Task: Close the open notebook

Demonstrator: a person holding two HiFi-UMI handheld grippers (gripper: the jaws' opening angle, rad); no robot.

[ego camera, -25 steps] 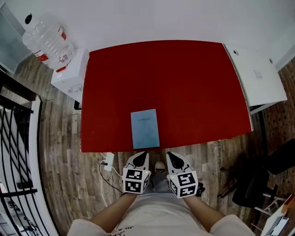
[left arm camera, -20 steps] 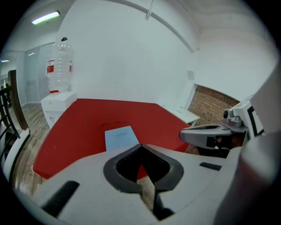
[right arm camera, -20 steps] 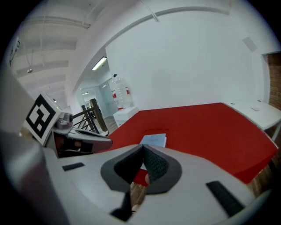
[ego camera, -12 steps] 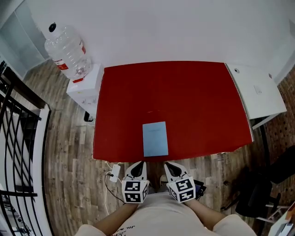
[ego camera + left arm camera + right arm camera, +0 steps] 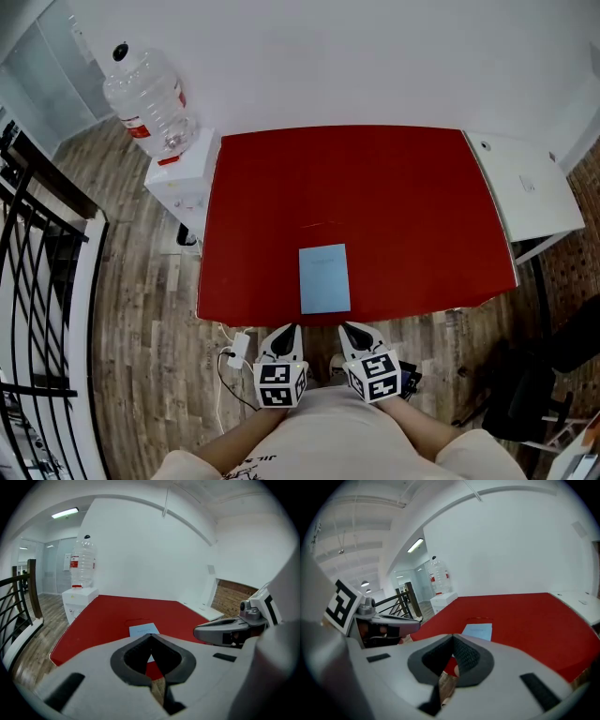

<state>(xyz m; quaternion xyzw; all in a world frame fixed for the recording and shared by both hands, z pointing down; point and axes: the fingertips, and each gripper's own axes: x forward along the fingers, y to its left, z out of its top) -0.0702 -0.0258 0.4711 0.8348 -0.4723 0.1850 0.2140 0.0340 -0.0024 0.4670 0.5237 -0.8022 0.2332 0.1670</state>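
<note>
While the closed, light-blue rectangular notebook (image 5: 324, 278) lies flat near the front edge of the red table (image 5: 403, 197), both grippers are held close to the person's torso, short of that edge. The left gripper (image 5: 289, 332) and right gripper (image 5: 350, 330) sit side by side, slightly apart, pointing toward the table and tilted somewhat downward, marker cubes uppermost. The forearms (image 5: 239, 441) converge from the lower corners. Each gripper's jaws meet at the tips with nothing between them; neither touches the notebook.
</note>
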